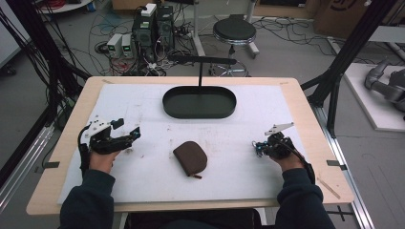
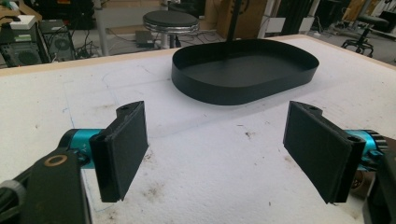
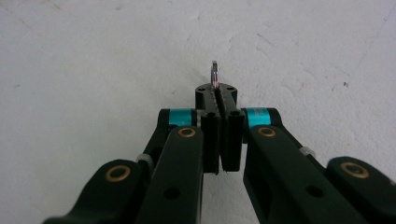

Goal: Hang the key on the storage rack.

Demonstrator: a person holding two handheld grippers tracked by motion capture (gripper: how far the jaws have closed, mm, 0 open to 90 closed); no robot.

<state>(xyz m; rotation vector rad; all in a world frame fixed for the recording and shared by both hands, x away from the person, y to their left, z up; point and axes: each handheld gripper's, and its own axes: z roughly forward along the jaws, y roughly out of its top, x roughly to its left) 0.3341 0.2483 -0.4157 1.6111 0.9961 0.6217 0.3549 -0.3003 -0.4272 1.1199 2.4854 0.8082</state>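
Note:
A brown zip pouch (image 1: pixel 190 158) lies flat on the white mat, between my two grippers and nearer the front. My left gripper (image 1: pixel 127 129) rests at the left of the mat; in the left gripper view it (image 2: pixel 217 149) stands wide open with bare mat between its pads. At the right, my right gripper (image 1: pixel 258 148) points left toward the pouch. In the right gripper view it (image 3: pixel 216 91) is shut on a small thin metal piece (image 3: pixel 214 74) that sticks up from the tips, seen edge-on. A black oval tray (image 1: pixel 167 102) sits at the back centre, empty, its wall (image 2: pixel 224 95) ahead of the left gripper.
A black T-shaped stand (image 1: pixel 200 59) rises behind the tray. The white mat (image 1: pixel 143 176) covers most of the wooden table (image 1: pixel 71 143). Beyond the table are a stool (image 1: pixel 234 31), computers (image 1: pixel 153 28) and loose cables on the floor.

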